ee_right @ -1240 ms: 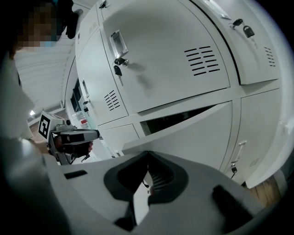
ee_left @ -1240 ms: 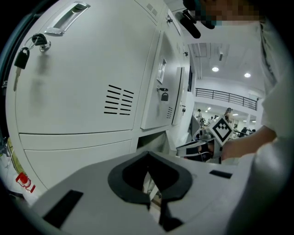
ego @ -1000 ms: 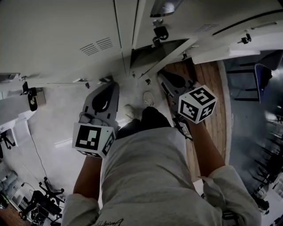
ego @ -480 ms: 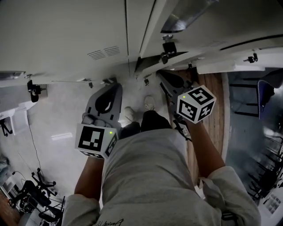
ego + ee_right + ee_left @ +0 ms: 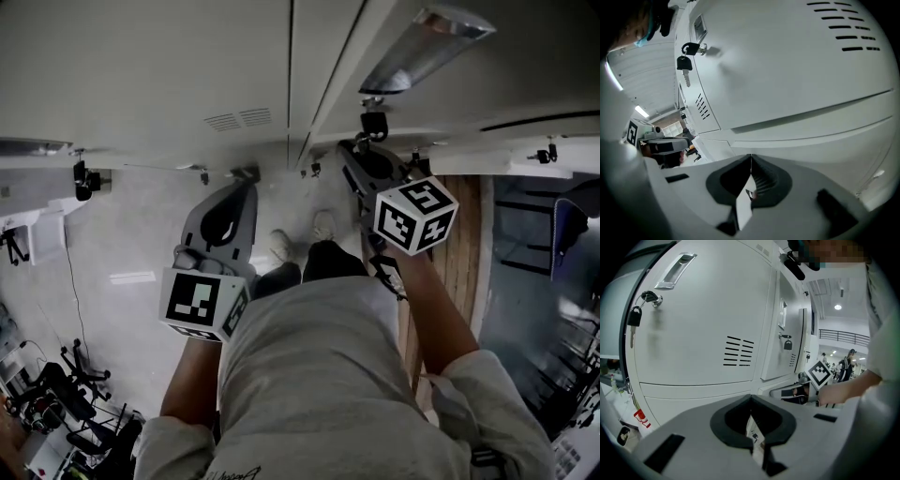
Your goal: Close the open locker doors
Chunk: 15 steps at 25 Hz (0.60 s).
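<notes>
The white lockers point(image 5: 169, 66) fill the top of the head view. One door point(image 5: 394, 103) with a black padlock point(image 5: 373, 122) lies almost flush, with only a thin dark seam point(image 5: 307, 145) left beside it. My right gripper point(image 5: 352, 152) is shut, with its tips against that door's lower part. In the right gripper view the door point(image 5: 787, 70) fills the frame, with a padlock and key point(image 5: 686, 54). My left gripper point(image 5: 246, 180) is shut and empty, held low before a shut vented door point(image 5: 717, 324).
Another white door point(image 5: 534, 150) with a lock juts out at the right, and one with a padlock point(image 5: 82, 178) at the left. The person's feet point(image 5: 300, 239) stand close to the lockers. Wood flooring point(image 5: 464, 253) runs on the right. Chairs and cables point(image 5: 56, 403) lie lower left.
The dark opening beside the padlocked door has narrowed to a seam as the door swung in. Both grippers moved toward the lockers, the right one following the door.
</notes>
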{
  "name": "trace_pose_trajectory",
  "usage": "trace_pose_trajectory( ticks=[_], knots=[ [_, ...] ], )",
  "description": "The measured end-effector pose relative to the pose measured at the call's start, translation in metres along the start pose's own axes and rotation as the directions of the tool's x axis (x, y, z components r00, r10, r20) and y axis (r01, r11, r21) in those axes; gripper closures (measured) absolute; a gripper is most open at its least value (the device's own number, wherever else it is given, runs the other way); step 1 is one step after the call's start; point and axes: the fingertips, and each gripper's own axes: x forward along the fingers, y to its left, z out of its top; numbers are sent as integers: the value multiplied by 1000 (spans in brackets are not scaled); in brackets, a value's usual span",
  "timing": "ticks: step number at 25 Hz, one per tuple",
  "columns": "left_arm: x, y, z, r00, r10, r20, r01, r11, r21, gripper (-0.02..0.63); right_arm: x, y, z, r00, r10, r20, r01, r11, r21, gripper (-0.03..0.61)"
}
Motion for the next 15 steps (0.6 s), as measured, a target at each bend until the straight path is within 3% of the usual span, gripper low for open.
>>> trace_pose_trajectory(
  ticks=[15],
  knots=[
    [-2, 6, -1, 998, 57, -3, -57, 998, -18, 598, 10, -7, 8, 1000, 30, -8, -30, 999, -19, 551]
  ],
)
